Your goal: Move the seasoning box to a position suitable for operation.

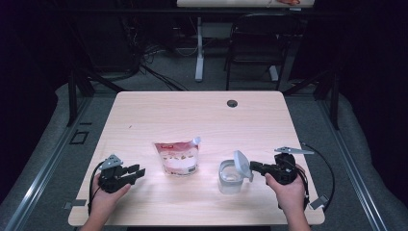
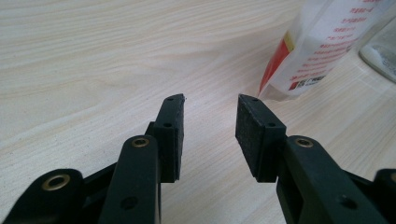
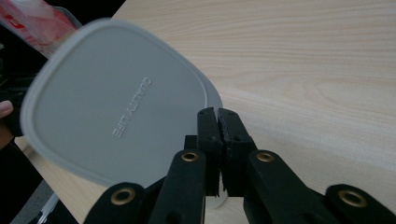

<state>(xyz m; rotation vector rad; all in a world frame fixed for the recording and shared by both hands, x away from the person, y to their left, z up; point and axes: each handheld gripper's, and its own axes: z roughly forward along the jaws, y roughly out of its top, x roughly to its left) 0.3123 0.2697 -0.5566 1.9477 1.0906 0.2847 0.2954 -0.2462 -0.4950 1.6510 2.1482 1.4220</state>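
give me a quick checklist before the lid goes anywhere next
1. Right hand-held gripper clamped on the grey lid: ok, jaws pinch its edge.
2. Lid clear of the container: ok, held tilted above its rim.
3. Container upright on the table: ok.
4. Left hand-held gripper free: ok, jaws apart with nothing between them.
5. Pouch within the left gripper's reach: ok, it lies just beyond the jaws.
6. Container's contents: cannot tell.
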